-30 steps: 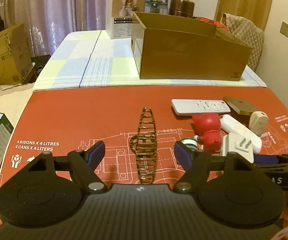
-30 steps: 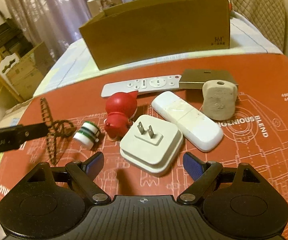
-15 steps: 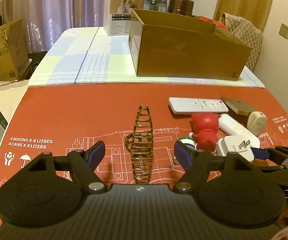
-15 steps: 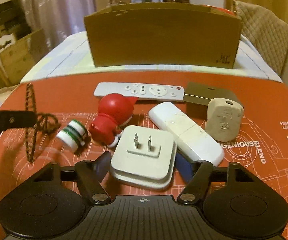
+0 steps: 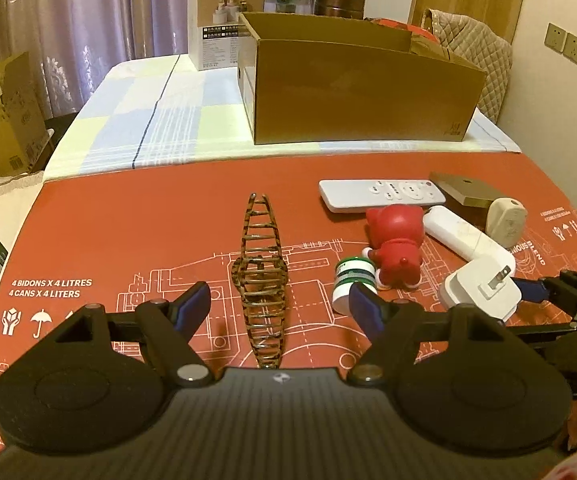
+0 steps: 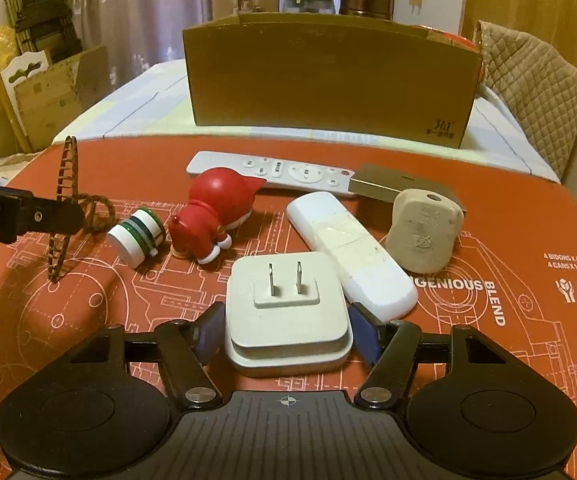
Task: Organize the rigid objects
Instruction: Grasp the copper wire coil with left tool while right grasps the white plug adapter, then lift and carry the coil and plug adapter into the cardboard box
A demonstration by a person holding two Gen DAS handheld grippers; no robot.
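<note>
Right tongs (image 6: 286, 330): fingers either side of the white plug adapter (image 6: 288, 308), blue pads against or just off its sides, can't tell if they grip. Adapter lies flat on the red mat (image 6: 508, 320), prongs up. Left tongs (image 5: 279, 306): spread wide, holding nothing, straddling the near end of the brown wire spiral piece (image 5: 262, 276), not touching it.

Just past the adapter: white oblong remote (image 6: 348, 256) touching its right side, red figurine (image 6: 212, 212) lying on its side, green-striped white roll (image 6: 138, 236) beside that. Beige plug (image 6: 422, 232) right of the oblong remote. Further back: flat white TV remote (image 6: 272, 170) and gold flat box (image 6: 392, 184). Open cardboard box (image 6: 328, 80) stands behind the mat on the checked cloth (image 5: 160, 112) over the worktop.
</note>
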